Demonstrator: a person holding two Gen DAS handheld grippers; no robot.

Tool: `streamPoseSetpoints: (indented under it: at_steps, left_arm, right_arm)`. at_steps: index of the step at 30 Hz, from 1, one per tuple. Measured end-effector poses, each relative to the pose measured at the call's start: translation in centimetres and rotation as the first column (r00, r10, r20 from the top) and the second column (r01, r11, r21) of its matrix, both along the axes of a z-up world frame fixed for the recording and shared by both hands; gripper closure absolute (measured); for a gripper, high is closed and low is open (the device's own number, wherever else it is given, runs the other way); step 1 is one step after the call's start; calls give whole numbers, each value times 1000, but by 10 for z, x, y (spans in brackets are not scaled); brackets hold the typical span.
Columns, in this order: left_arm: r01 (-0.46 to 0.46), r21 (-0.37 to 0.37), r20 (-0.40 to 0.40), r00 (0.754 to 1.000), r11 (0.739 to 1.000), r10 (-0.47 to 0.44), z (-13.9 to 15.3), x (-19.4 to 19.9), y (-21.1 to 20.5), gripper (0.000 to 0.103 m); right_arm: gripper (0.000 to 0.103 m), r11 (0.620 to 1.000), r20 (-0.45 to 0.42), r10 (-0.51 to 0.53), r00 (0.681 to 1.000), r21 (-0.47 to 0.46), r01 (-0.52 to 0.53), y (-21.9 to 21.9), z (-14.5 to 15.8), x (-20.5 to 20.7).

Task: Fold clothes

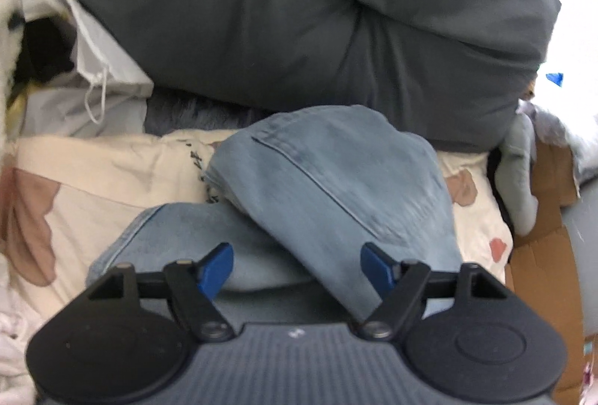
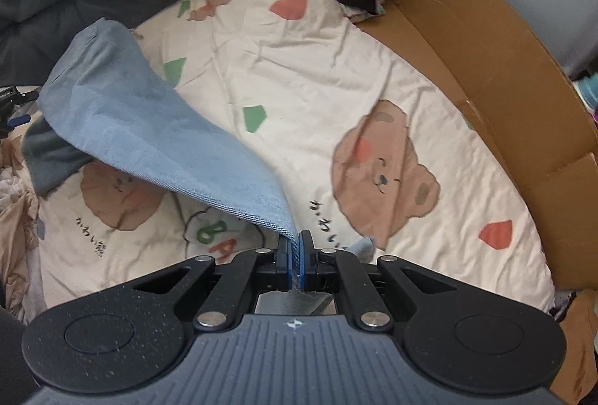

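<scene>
While it hangs lifted: the jeans point(image 2: 149, 128) rise off the bedsheet point(image 2: 336, 87), running from 6 o'clock up toward 10 o'clock in the right wrist view.
Jeans, left wrist view: heaped at centre point(image 1: 329, 188), lying on the sheet.
Right gripper point(image 2: 295, 255): fingers pressed together on the denim's edge.
Left gripper point(image 1: 297, 265): fingers wide apart, hovering over the denim, holding nothing.
Duvet point(image 1: 299, 12): dark grey, bunched at 12 o'clock.
Cardboard point(image 2: 486, 68): bordering the sheet at 3 o'clock.
</scene>
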State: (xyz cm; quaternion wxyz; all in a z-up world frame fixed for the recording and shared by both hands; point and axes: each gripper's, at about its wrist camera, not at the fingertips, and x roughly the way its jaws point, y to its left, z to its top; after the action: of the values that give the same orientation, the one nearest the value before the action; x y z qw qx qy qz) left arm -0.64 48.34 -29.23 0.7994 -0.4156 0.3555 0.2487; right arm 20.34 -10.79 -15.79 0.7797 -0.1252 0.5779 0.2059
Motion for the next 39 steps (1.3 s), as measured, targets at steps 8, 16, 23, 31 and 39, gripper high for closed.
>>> streamPoseSetpoints:
  at_steps: [8, 16, 23, 31, 39]
  left_arm:
    - [-118, -176, 57, 990, 977, 129, -31, 8, 7, 26]
    - [-126, -236, 121, 980, 964, 158, -31, 15, 3, 80]
    - [-7, -108, 210, 977, 994, 30, 22, 26, -11, 96]
    - [113, 36, 270, 956, 993, -119, 92, 68, -27, 99]
    - [202, 127, 211, 951, 971, -226, 111, 148, -46, 99]
  right_arm:
    - [103, 998, 7, -65, 998, -21, 65, -29, -2, 9]
    - [103, 990, 49, -135, 990, -37, 137, -57, 1, 3]
    - [103, 984, 46, -175, 984, -31, 176, -82, 1, -12]
    - [103, 976, 65, -216, 974, -18, 218, -105, 8, -17]
    - [103, 969, 69, -245, 967, -23, 247, -117, -3, 2]
